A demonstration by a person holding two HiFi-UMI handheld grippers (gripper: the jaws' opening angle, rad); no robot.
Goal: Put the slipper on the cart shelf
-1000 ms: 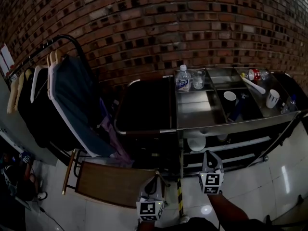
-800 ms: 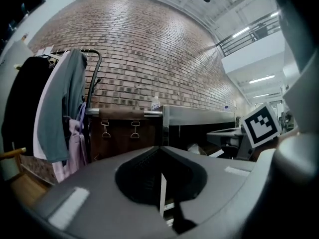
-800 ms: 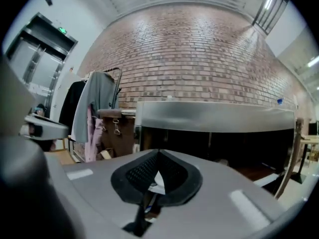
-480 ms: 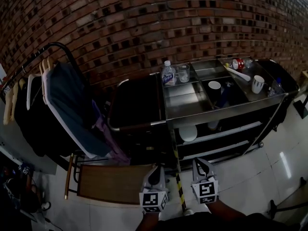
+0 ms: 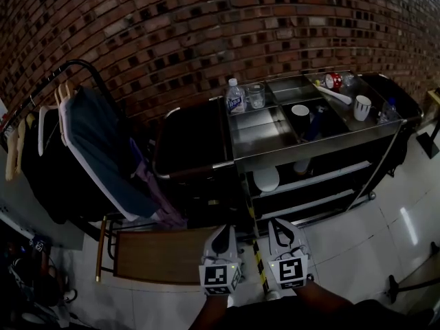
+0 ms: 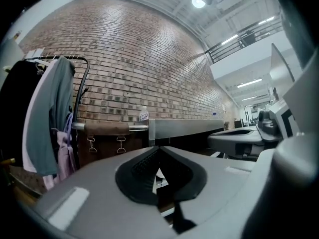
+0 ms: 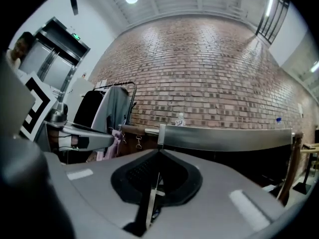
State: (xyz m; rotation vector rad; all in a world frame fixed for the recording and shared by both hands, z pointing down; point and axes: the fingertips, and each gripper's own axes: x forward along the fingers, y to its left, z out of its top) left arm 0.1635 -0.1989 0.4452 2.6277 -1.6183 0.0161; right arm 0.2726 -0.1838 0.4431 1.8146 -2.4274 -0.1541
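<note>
Both tools are empty. The left gripper (image 5: 224, 228) has its jaws together at the tips, with nothing between them, as the left gripper view (image 6: 158, 147) shows. The right gripper (image 5: 278, 223) is fully closed too and holds nothing (image 7: 159, 151). They hang side by side, low, over the pale floor in front of the long steel cart with open shelves (image 5: 302, 151).

No slipper is in either gripper. A pale rounded thing (image 5: 267, 179) lies at the left end of the middle shelf (image 5: 330, 176). It may be the slipper, but the head view is too dark and small to be sure.

If so, I judge that the placing is done and the hands are drawing away; nothing more is needed than to keep clear of the cart. If not, the next move calls for finding the slipper first, opening one gripper and taking it by its edge. I see none on the floor, nor on the brown flat board (image 5: 161, 256) near the cart's left end.

Compared with one second ago, the cart now stands higher and more to the left in the head view. The right gripper, then raised close to the lower shelves, has come back down level with the left one, and the two are nearer each other.
</note>
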